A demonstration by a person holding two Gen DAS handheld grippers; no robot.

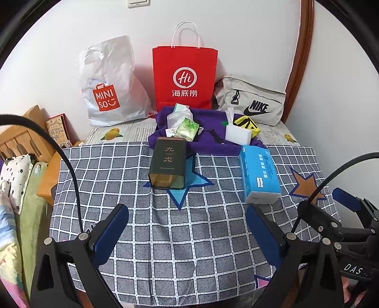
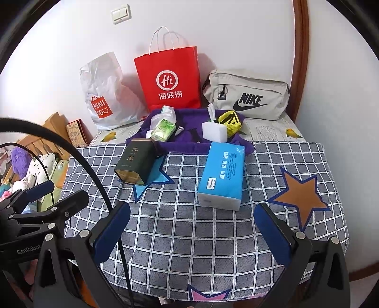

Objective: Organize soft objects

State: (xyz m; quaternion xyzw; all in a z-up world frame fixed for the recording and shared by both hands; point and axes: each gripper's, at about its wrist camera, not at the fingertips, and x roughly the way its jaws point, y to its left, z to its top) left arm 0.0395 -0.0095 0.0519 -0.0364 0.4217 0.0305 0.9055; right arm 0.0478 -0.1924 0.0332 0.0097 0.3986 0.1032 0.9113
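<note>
Domestic premises, most likely a bedroom. A tabletop [image 2: 296, 170] under a checked, star-printed cloth [image 1: 189, 237] stands against a plain white wall carrying a light switch [image 2: 121, 14]. At the left edge a wooden headboard [image 1: 21, 139] adjoins patterned bedding [image 1: 16, 180]; a purple object there, possibly a plush toy [image 2: 20, 161], is distorted. Shopping bags [image 1: 184, 78] and a sports pouch [image 2: 248, 94] line the wall.
</note>
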